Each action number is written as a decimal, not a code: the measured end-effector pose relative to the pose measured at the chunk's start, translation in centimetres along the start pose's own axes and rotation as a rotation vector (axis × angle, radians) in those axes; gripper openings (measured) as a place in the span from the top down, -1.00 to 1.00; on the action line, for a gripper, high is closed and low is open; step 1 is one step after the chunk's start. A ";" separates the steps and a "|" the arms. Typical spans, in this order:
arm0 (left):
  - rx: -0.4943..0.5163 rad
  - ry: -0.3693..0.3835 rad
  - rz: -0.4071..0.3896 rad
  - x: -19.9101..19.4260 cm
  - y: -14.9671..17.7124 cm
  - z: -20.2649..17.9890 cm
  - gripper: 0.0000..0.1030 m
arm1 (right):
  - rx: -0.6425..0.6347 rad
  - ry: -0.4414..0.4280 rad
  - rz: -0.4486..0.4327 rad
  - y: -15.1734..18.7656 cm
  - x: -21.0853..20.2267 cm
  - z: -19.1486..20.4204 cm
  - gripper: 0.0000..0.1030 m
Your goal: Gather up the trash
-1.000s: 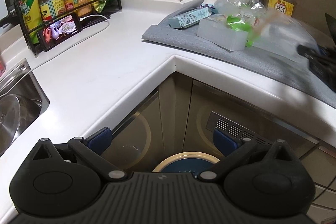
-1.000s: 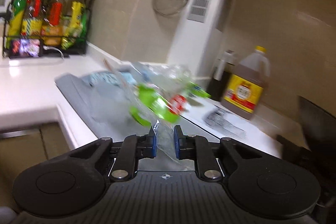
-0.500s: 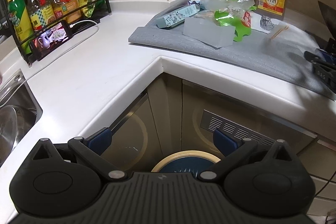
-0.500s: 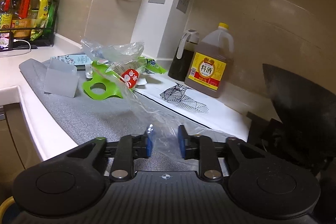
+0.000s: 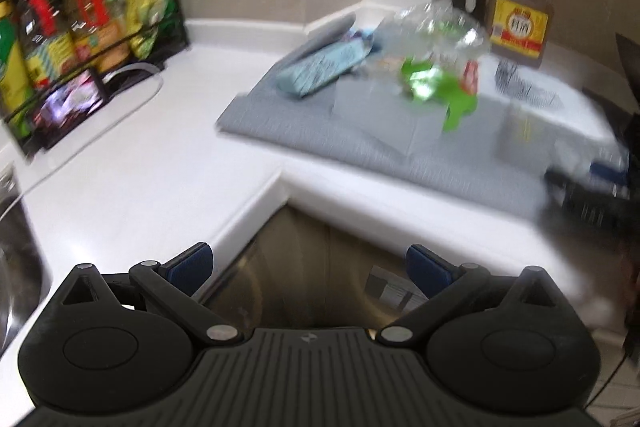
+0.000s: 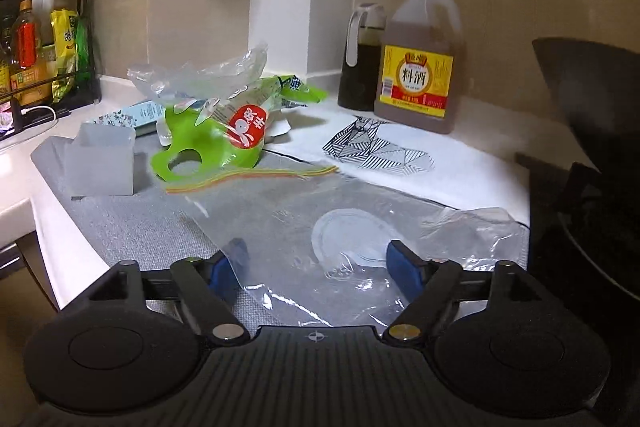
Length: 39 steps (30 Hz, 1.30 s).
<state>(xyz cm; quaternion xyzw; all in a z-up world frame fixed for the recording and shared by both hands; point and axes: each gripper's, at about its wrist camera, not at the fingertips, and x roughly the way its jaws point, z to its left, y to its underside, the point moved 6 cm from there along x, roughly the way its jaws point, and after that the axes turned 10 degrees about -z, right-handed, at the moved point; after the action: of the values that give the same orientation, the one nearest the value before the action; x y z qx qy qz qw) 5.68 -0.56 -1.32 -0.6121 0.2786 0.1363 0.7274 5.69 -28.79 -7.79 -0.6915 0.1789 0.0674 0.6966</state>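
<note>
A pile of trash lies on the grey mat: a green plastic bag with a red label, a crumpled clear bag, a translucent white box and a light blue carton. A clear zip bag lies flat on the mat in front of my right gripper, which is open just above its near edge. My left gripper is open and empty, held off the counter edge over the cabinet fronts. In the blurred left wrist view the pile lies ahead to the right.
A big cooking wine jug and a dark oil bottle stand at the back. A white sheet with a black pattern lies by them. A black wok is at the right. A bottle rack and sink are left.
My right gripper has opened and let the clear zip bag drop flat onto the mat. The left gripper has risen, and the bin below has left its view.
</note>
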 end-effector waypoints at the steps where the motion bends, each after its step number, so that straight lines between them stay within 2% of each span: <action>1: 0.000 0.010 -0.009 0.6 -0.9 -0.6 -0.99 | 0.002 -0.004 0.009 0.1 0.2 0.2 -0.65; 7: 0.040 0.060 -0.034 5.4 -6.0 -5.3 -0.99 | 0.040 -0.006 0.055 0.3 1.2 0.2 -0.83; 13: 0.009 0.026 0.051 11.9 -8.7 -7.8 -0.99 | 0.088 0.006 0.040 0.4 1.0 -0.4 -0.84; 16: -0.002 0.001 0.095 14.3 -8.6 -8.0 -0.99 | 0.046 0.090 -0.005 0.0 0.2 -0.5 -0.84; 19: -0.002 -0.025 0.131 15.9 -8.1 -7.7 -0.99 | 0.003 0.094 -0.032 -0.5 -0.1 -0.4 -0.93; 23: -0.007 -0.051 0.167 17.2 -7.0 -6.7 -1.00 | 0.041 0.102 0.060 -0.2 1.1 -1.6 -0.94; 28: -0.016 -0.043 0.153 17.4 -6.3 -5.8 -1.00 | 0.030 0.100 0.116 0.3 1.9 -1.4 -1.00; 39: -0.030 0.016 0.151 17.7 -6.0 -5.0 -1.00 | 0.075 0.077 0.155 0.6 2.5 -1.6 -1.00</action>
<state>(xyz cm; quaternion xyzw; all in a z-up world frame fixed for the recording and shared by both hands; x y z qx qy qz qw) 21.97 -9.21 -7.04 -0.6011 0.3278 0.1900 0.7036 7.52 -30.72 -9.14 -0.6512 0.2611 0.0876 0.7072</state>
